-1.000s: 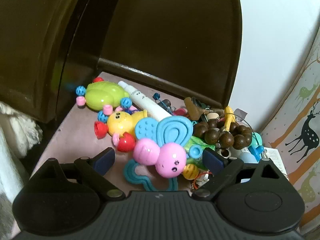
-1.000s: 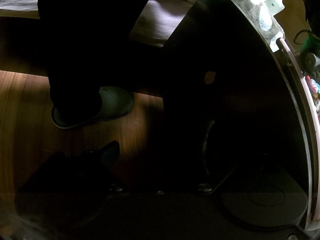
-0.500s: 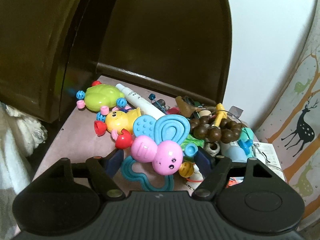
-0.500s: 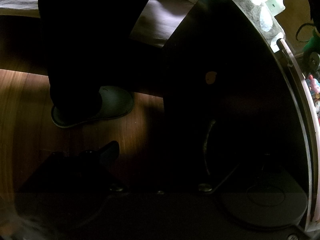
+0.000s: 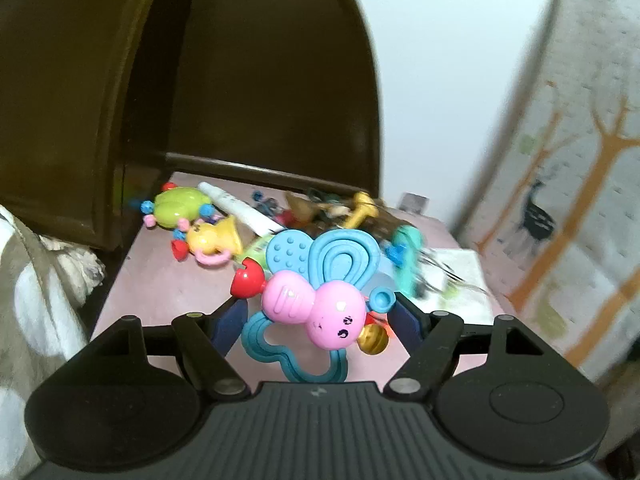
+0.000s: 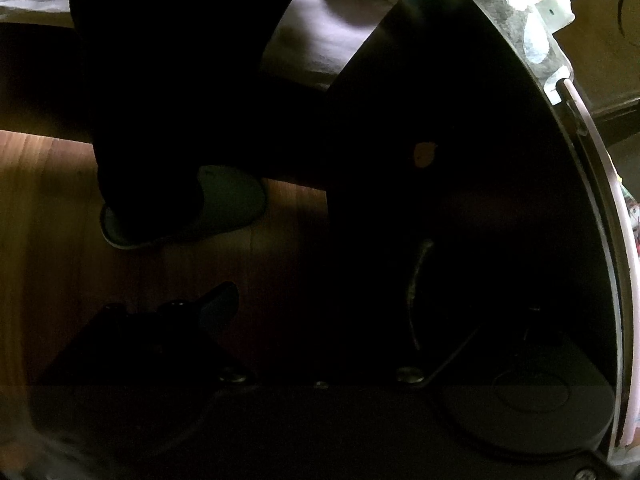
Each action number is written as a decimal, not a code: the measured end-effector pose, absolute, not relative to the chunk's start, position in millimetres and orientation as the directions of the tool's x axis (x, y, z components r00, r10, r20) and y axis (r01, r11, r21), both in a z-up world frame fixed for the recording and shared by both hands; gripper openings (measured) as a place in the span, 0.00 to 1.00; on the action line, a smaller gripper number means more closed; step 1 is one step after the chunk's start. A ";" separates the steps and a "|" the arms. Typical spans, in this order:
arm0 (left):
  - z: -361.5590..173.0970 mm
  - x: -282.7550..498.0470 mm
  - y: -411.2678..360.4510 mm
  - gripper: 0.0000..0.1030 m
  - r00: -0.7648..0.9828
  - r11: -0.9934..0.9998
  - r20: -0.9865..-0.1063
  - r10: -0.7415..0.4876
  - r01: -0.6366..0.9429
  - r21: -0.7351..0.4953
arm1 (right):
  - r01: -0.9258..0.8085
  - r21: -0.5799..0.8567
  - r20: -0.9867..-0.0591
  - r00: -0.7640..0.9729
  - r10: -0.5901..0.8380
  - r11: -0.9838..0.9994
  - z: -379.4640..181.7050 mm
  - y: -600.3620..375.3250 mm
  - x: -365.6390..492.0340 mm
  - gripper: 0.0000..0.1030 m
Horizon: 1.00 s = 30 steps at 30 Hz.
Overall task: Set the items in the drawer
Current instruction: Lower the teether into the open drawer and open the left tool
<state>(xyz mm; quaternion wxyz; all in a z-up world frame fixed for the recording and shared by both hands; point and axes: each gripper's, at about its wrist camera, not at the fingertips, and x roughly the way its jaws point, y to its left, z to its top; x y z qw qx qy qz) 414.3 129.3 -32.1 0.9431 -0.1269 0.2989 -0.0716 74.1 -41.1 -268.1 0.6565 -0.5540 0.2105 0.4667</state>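
In the left wrist view my left gripper (image 5: 318, 314) is shut on a pink and blue butterfly teether toy (image 5: 320, 300) and holds it above the pink tabletop (image 5: 160, 280). Behind it lie a green rattle (image 5: 178, 208), a yellow rattle (image 5: 212, 238), a white tube (image 5: 244, 212) and a blurred pile of small items (image 5: 360, 216). In the dark right wrist view my right gripper (image 6: 320, 312) is by the dark drawer front (image 6: 460, 200) near its curved metal handle (image 6: 416, 284). Only its left finger (image 6: 218, 304) shows clearly.
A dark brown cabinet (image 5: 80, 100) stands behind and left of the tabletop. A deer-patterned cloth (image 5: 560, 200) hangs on the right. White paper (image 5: 456, 280) lies at the table's right. In the right wrist view a slippered foot (image 6: 188, 208) stands on the wooden floor (image 6: 48, 200).
My left gripper has closed on the butterfly toy and lifted it back from the pile. The right gripper has barely moved.
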 end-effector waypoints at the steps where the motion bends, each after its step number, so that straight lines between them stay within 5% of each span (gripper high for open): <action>1: -30.2 407.5 126.4 0.74 0.808 0.957 -0.547 -0.220 0.071 -0.280 | -0.845 -0.533 -0.793 0.477 0.379 -0.051 -268.5 -40.9 74.0 0.92; 8: -29.1 356.1 106.6 0.74 0.766 0.951 -0.577 -0.284 0.147 -0.273 | -0.840 -0.539 -0.793 0.485 0.368 -0.055 -270.0 -38.3 73.5 0.92; 14: -70.5 332.5 78.8 0.74 0.658 0.956 -0.693 -0.292 0.201 -0.213 | -0.841 -0.538 -0.794 0.485 0.366 -0.055 -270.6 -37.5 73.9 0.92; 21: -155.1 347.1 68.2 0.74 0.466 0.986 -0.873 -0.145 0.144 -0.087 | -0.840 -0.540 -0.793 0.484 0.370 -0.059 -270.9 -37.6 74.0 0.92; 30: -207.4 367.6 76.1 0.74 0.369 0.995 -0.927 -0.068 0.098 -0.034 | -0.837 -0.543 -0.790 0.483 0.377 -0.065 -270.7 -38.8 73.7 0.93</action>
